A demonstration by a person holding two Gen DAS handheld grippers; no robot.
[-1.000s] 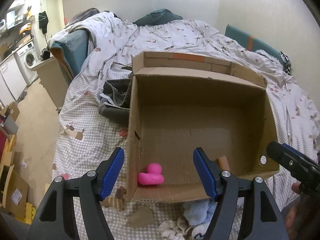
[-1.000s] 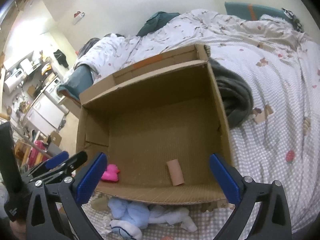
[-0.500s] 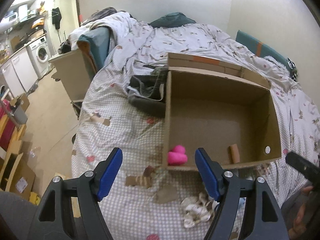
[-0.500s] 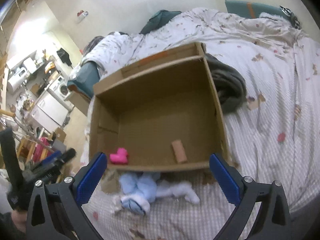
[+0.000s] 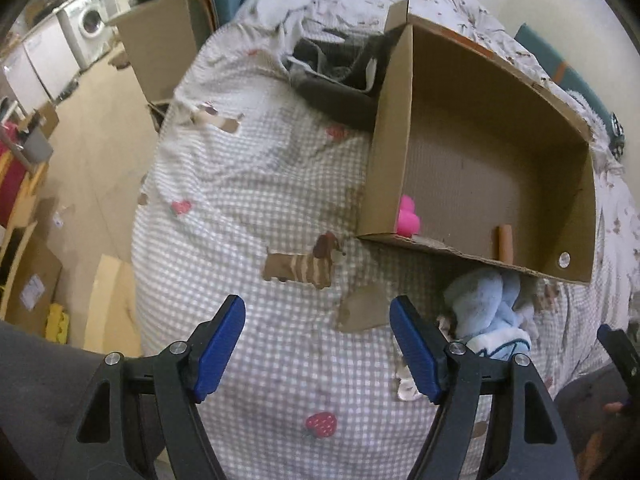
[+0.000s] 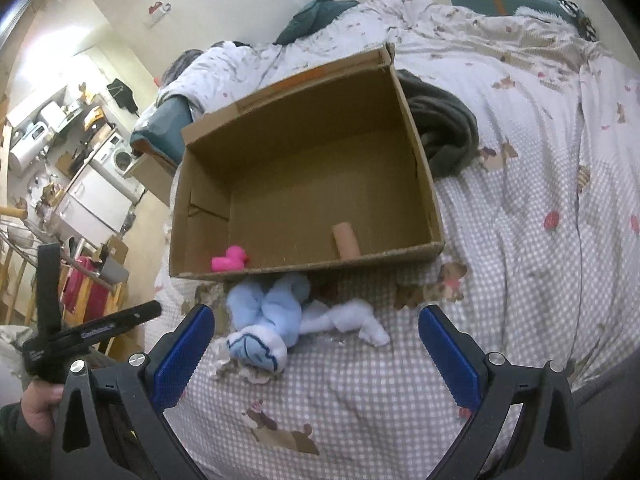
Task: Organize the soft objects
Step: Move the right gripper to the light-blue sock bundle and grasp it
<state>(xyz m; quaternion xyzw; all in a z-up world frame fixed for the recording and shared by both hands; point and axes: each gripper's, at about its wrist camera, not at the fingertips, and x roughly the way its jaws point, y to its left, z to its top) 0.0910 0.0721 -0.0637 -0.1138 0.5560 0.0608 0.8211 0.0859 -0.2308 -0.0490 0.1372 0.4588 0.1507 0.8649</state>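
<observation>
An open cardboard box (image 6: 304, 92) sits on the bed; it also shows in the left wrist view (image 5: 390, 152). Inside lie a pink soft duck (image 6: 229, 260) (image 5: 408, 221) and a brown tube (image 6: 346, 240) (image 5: 505, 243). A light blue soft toy (image 6: 268, 316) (image 5: 486, 304) lies on the bedcover just in front of the box, with a white cloth (image 6: 352, 320) beside it. My left gripper (image 5: 318, 346) is open and empty over the bedcover, left of the toy. My right gripper (image 6: 316, 354) is open and empty, just short of the toy.
A dark grey garment (image 6: 444, 132) lies right of the box. The checked bedcover (image 6: 360, 396) spreads all around. The bed's left edge drops to the floor (image 5: 92, 152), where cardboard boxes (image 5: 160, 44) and a washing machine (image 5: 90, 26) stand.
Both grippers have pulled back from over the box toward the near edge of the bed. The blue toy and white cloth have come into full view. Both grippers stayed open.
</observation>
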